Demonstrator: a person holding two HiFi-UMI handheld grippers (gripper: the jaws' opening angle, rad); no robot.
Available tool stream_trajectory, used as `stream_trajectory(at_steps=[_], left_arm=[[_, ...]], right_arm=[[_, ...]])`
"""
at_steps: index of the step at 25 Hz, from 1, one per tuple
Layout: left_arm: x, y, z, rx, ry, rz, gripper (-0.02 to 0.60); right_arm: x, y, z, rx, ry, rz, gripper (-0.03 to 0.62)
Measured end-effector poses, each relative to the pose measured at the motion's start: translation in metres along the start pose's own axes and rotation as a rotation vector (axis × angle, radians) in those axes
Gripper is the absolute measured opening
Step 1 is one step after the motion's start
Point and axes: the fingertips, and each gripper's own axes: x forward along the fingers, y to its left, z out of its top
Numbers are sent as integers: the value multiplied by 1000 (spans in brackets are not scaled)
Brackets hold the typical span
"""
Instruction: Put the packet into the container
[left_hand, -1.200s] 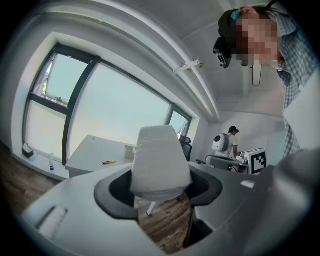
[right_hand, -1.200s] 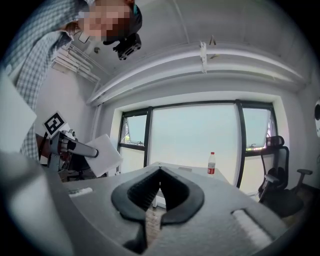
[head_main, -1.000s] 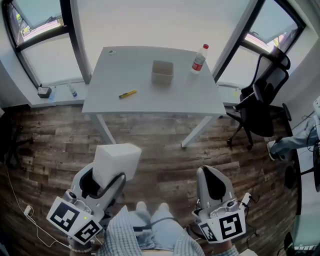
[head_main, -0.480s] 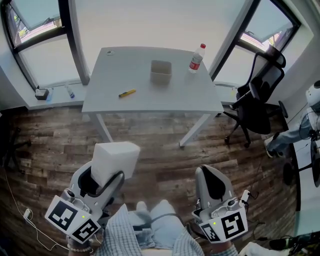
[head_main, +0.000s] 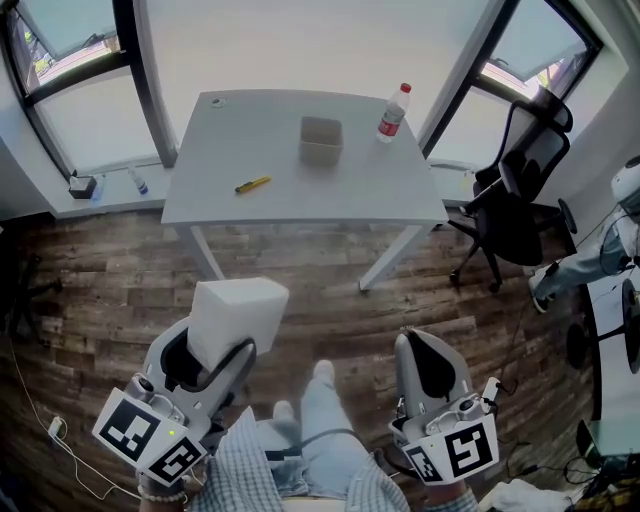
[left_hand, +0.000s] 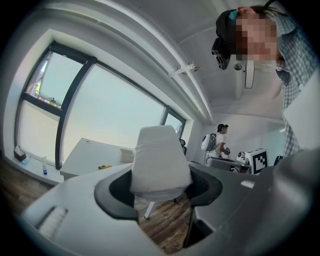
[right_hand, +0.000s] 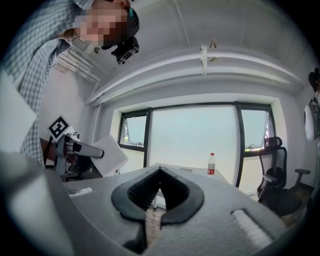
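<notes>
Two grippers hang low in front of the person, over the wooden floor (head_main: 110, 290) and well back from the counter (head_main: 300, 200). The left gripper (head_main: 215, 352) has the packet (head_main: 238, 312): a soft white block, clamped by its lower end between the fingers (left_hand: 119, 192). The fingers stand wide apart to take its width, one dark pad pressed to each side of it. Only the bottom of the packet sits between the pads. Most of it sticks out past the fingertips, tilted a little toward the counter. In the left gripper view the packet fills the gap from pad to pad, with bare floor showing beneath it.

The right gripper (head_main: 428, 365) carries nothing. Its ribbed fingers (right_hand: 142, 192) are closed, the tips meeting in a point, and only a thin slit runs between them lower down.

The container (head_main: 321, 140), a small grey open box, stands on the far half of the counter, well apart from the packet and from both grippers. Just to its right stands a clear bottle (head_main: 392, 115) with a red cap and a red label. A yellow pen (head_main: 252, 184) lies nearer the counter's front left, apart from the box. A black office chair (head_main: 525, 190) stands off the counter's right end, by the window, and part of another person (head_main: 600, 262) shows at the right edge of the head view.
</notes>
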Motion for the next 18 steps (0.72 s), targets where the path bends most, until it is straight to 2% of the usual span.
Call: stream_trajectory(at_steps=[12,18], left_arm=[[16,8,-4,14,27,48,264],[39,12,0,9,24,73,264]], right_arm=[[31,-16,-4,12,-10,44,0],[51,-40,-5,16,-17,49,0]])
